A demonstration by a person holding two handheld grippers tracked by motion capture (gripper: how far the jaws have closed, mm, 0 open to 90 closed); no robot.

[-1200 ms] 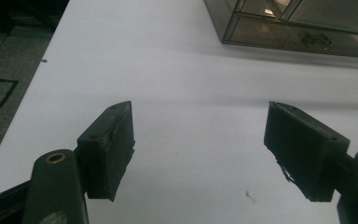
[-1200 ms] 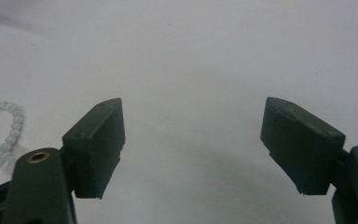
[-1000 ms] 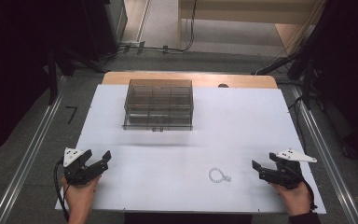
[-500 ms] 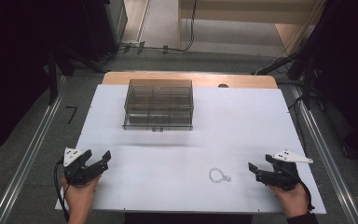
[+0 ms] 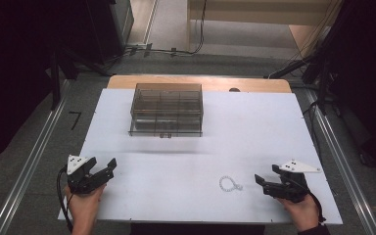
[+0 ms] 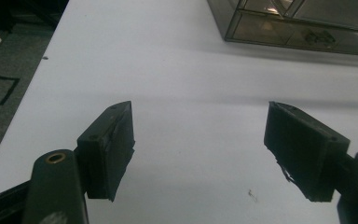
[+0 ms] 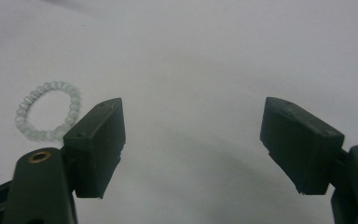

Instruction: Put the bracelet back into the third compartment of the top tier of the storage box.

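Your jaws are released on both sides, spread wide with nothing between them. Your left gripper [image 5: 98,172] sits at the table's seven o'clock corner, aimed toward one o'clock; your right gripper [image 5: 267,177] sits at five o'clock, aimed toward nine. Just beyond the right gripper's tips, apart from them, a pale bead bracelet [image 5: 229,184] lies flat on the white table [image 5: 254,127]; in the right gripper view it lies beside the left-hand jaw. Farther off, near twelve o'clock, stands a smoky clear drawer box [image 5: 166,109].
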